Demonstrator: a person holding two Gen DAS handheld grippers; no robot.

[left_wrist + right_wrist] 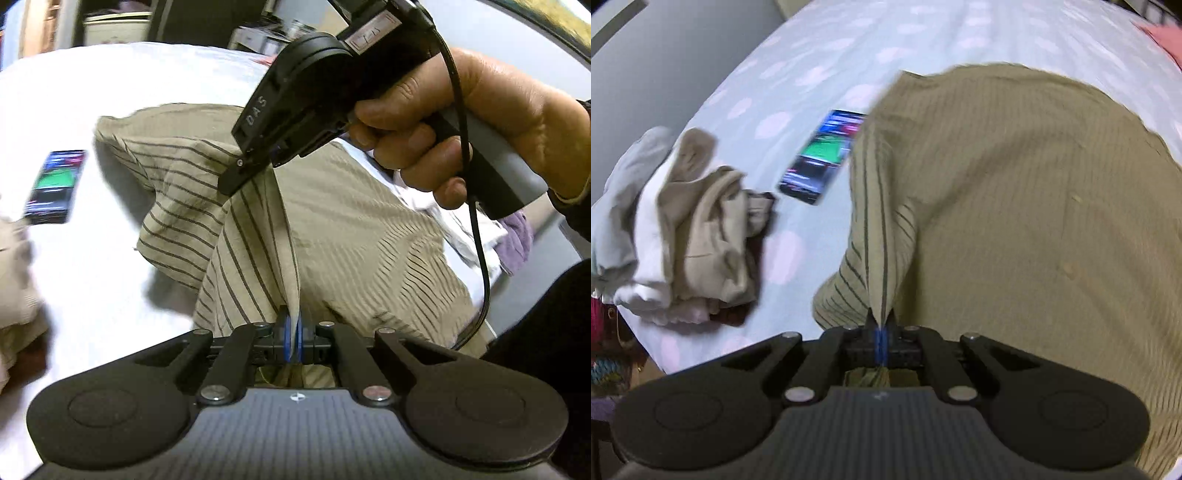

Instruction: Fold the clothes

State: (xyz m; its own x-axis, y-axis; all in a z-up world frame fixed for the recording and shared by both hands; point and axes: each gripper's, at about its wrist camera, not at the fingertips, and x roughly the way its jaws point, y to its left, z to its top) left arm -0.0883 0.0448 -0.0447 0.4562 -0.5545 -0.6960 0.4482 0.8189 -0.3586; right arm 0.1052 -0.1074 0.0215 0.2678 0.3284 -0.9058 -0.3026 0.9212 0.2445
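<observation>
The left gripper [294, 332] has its blue-padded jaws pressed together on a thin edge of the khaki cotton shirt with fine dark stripes [332, 236], and that edge runs taut upward from the pads. The right gripper [882, 334] likewise pinches a narrow gathered fold of the same shirt; in the left wrist view its black body [258, 162], held by the person's hand [480, 125], clamps the cloth higher up, so the fabric hangs stretched between the two grippers. Below them the rest of the shirt lies rumpled and billowed on the pale bedsheet with faint pink spots [820, 55], its stripes bending across soft creases. Just beside its edge rests a dark smartphone with a lit screen [822, 157]. Further out sits a heap of beige and white clothes [683, 229].
</observation>
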